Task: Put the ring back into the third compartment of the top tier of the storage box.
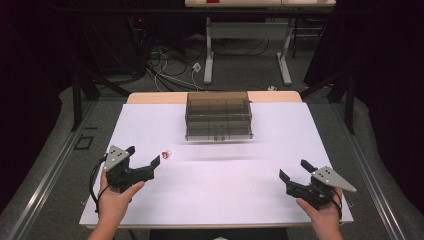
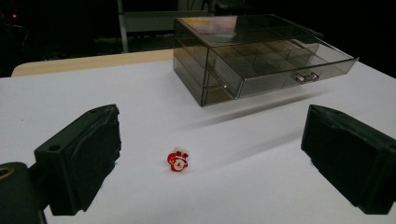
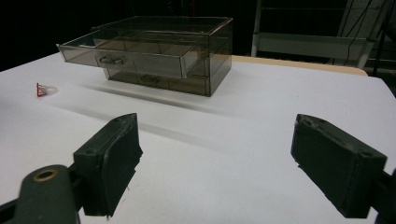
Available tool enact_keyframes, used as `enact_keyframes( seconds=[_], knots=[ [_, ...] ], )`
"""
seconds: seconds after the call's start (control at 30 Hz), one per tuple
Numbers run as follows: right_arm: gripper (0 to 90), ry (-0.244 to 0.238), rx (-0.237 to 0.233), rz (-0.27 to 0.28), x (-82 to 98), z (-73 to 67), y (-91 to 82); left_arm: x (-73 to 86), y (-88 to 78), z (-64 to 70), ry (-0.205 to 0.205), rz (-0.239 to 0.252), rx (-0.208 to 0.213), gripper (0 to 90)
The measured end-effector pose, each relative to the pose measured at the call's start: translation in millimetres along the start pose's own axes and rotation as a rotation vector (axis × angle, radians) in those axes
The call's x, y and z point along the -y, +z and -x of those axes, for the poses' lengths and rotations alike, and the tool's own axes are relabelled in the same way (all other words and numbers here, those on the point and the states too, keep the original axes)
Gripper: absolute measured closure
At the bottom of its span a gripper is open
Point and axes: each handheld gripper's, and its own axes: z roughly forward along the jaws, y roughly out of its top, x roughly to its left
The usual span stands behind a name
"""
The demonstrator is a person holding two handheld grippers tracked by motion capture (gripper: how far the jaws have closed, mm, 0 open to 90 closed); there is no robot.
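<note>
The left gripper (image 1: 145,158) rests near the front left of the white worktop (image 1: 220,190), held in the person's left hand (image 1: 116,200), its jaws spread wide and released, with nothing between them. Just beyond its jaws lies a small red and white charm (image 1: 166,154), alone on the sheet; in the left gripper view it sits between the jaws but farther out. Toward the back, at the middle, stands a smoky clear drawer box (image 1: 218,115), its upper drawer (image 2: 285,71) pulled partly out. At the front right, the right gripper (image 1: 295,170) lies in the right hand (image 1: 325,217), jaws likewise released and empty.
</note>
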Motion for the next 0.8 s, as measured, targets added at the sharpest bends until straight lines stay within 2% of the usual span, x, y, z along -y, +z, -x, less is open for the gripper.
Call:
enact_keyframes(
  seconds=[0.23, 0.53, 0.8],
  knots=[
    [15.0, 0.015, 0.001, -0.006, 0.7, 0.0, 0.4, -6.9, 3.1, -5.7, -0.009, -0.026, -0.004, 5.0],
    [15.0, 0.028, 0.001, -0.007, 1.1, 0.3, 0.8, -15.1, 10.1, -11.9, 0.006, -0.065, -0.016, 5.0],
    [15.0, 0.018, 0.002, -0.013, 1.1, 0.8, 0.4, -19.4, 16.4, -15.0, 0.012, -0.095, -0.02, 4.6]
  ],
)
